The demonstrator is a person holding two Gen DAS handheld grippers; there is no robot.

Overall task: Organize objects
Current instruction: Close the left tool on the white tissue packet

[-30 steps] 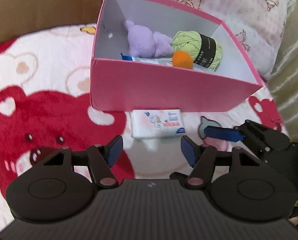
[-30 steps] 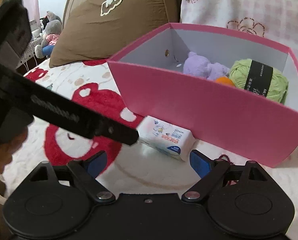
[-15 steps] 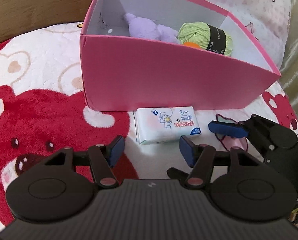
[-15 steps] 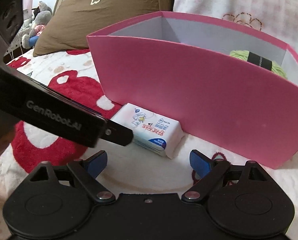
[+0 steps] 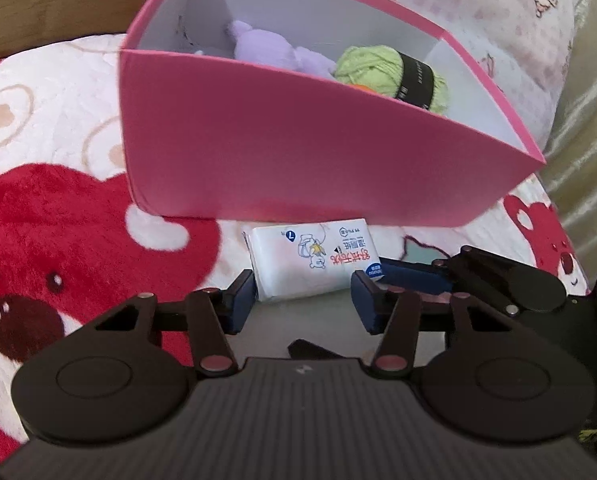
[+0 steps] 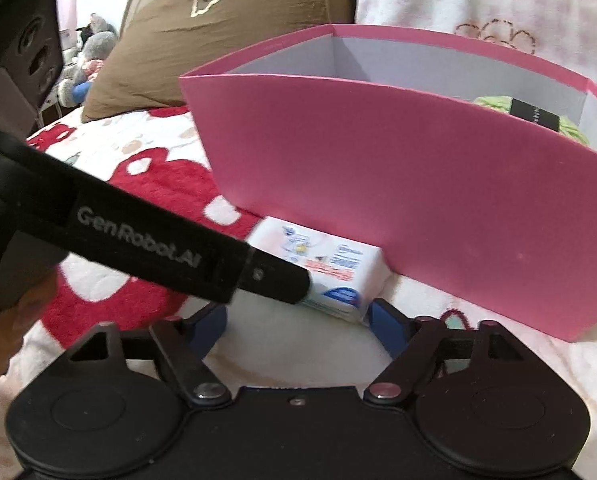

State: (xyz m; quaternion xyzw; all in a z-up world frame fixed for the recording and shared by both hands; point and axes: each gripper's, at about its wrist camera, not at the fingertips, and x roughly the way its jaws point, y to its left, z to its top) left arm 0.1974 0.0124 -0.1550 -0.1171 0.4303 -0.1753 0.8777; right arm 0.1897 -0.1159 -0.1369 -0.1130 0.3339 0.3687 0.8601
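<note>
A white tissue pack (image 5: pixel 314 258) lies on the bear-print blanket just in front of the pink box (image 5: pixel 298 152). The pack also shows in the right wrist view (image 6: pixel 326 268). My left gripper (image 5: pixel 304 304) is open and low, its blue pads at either side of the pack's near end. My right gripper (image 6: pixel 298 326) is open, right behind the pack, with its right pad near the pack's corner. The left gripper's finger (image 6: pixel 274 274) crosses in front of the pack there. The box holds a purple plush (image 5: pixel 266 46), green yarn (image 5: pixel 390 70) and a bit of something orange.
A brown pillow (image 6: pixel 218 28) lies behind the box on the left. A pink-patterned pillow (image 5: pixel 478 4) stands behind the box. A cardboard surface (image 5: pixel 38 4) is at the far left. A beige curtain (image 5: pixel 586 120) hangs at the right.
Both grippers have moved down and forward, closing in on the tissue pack. The pack now sits between the left gripper's pads. Both stayed open.
</note>
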